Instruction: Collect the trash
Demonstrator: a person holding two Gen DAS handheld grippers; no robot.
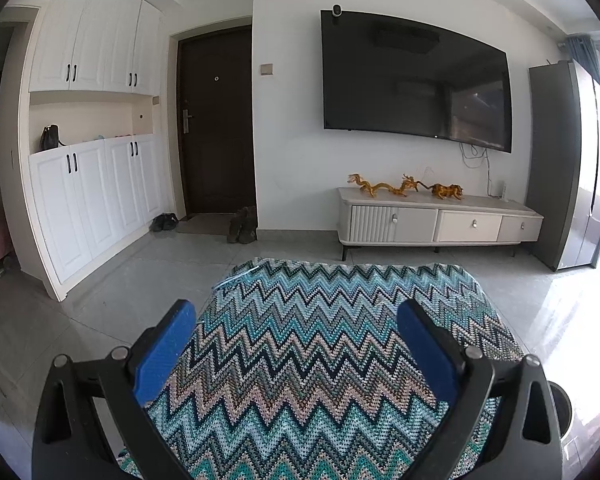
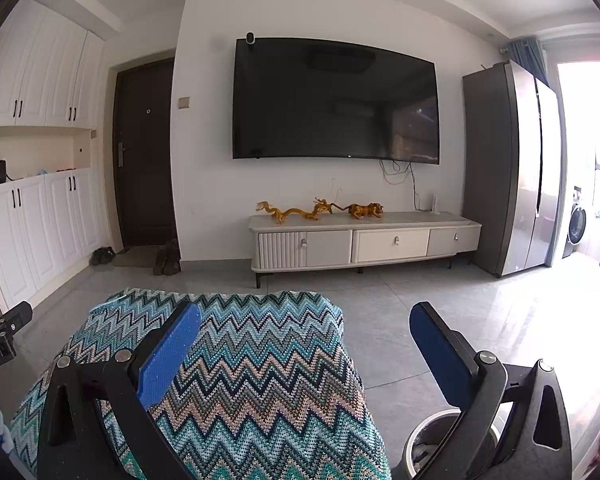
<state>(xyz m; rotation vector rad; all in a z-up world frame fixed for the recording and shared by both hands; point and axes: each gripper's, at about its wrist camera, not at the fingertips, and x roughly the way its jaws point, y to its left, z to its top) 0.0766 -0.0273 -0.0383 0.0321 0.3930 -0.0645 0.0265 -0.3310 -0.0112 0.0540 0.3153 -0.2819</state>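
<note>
My left gripper (image 1: 296, 312) is open and empty, held above a surface covered with a zigzag-patterned cloth (image 1: 300, 360). My right gripper (image 2: 306, 316) is open and empty over the right edge of the same cloth (image 2: 260, 368). A round trash bin (image 2: 440, 444) with a pale rim stands on the floor at the lower right, partly behind my right finger; its edge also shows in the left wrist view (image 1: 562, 404). The left gripper's body (image 2: 0, 332) shows at the right wrist view's left edge. No loose trash shows on the cloth.
A TV (image 2: 336, 100) hangs above a low cabinet (image 2: 364, 240) with golden figurines (image 2: 320, 210). A grey fridge (image 2: 512, 168) stands to the right, white cupboards (image 1: 92, 128) and a dark door (image 1: 216, 120) to the left. Shoes (image 1: 242, 226) lie by the door.
</note>
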